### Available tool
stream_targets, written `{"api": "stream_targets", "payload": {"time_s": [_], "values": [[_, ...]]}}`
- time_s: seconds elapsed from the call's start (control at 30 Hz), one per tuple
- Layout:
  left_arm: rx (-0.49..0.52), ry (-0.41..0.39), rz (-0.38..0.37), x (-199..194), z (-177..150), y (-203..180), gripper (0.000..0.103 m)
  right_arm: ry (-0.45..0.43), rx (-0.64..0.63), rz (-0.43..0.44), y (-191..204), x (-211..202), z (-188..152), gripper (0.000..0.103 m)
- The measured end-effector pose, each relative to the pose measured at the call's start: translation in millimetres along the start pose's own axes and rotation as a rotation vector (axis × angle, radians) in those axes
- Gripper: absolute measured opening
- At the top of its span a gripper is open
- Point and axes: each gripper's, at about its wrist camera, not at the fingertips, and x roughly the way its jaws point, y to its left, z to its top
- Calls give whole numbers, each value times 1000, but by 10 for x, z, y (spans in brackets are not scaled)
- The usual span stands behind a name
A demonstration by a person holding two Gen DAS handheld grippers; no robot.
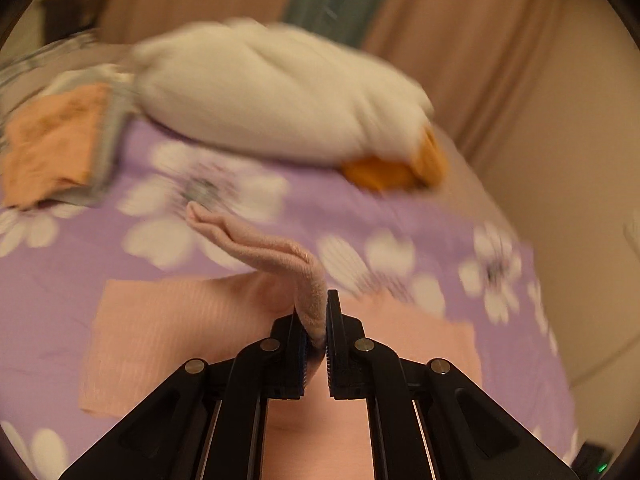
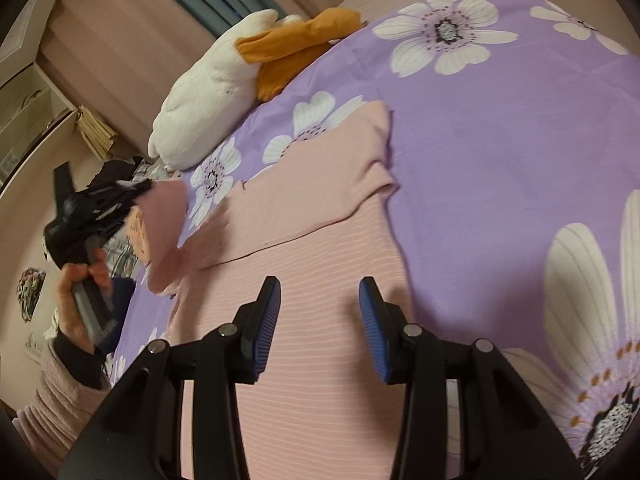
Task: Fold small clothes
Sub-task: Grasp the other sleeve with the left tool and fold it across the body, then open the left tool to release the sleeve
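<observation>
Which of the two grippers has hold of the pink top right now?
The left gripper: its jaws are shut on a fold of the pink top, lifting it. The right gripper hangs open above the flat fabric, pinching nothing.

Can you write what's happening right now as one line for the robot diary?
left claw: shut on pink garment sleeve, lifted | right claw: open, empty, over garment | bed: purple floral sheet

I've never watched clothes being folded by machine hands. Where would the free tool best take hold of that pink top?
Probably the folded-over sleeve edge of the pink top, coming from the bare purple bedsheet side. That edge sits raised and open; the left tool already pinches the opposite part, and the right tool hangs open above the body.
</observation>
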Motion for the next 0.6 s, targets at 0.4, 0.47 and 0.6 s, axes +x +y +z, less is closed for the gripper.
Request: {"api": "stream_targets", "payload": {"time_s": [0.4, 0.47, 0.6], "values": [[133, 267, -93, 679, -691, -464, 58, 23, 32, 53, -23, 122, 139, 54], [135, 258, -96, 572, -689, -398, 60, 41, 21, 79, 96, 279, 238, 54], [91, 213, -102, 267, -733, -35, 61, 89, -18, 124, 386, 685, 449, 54]]}}
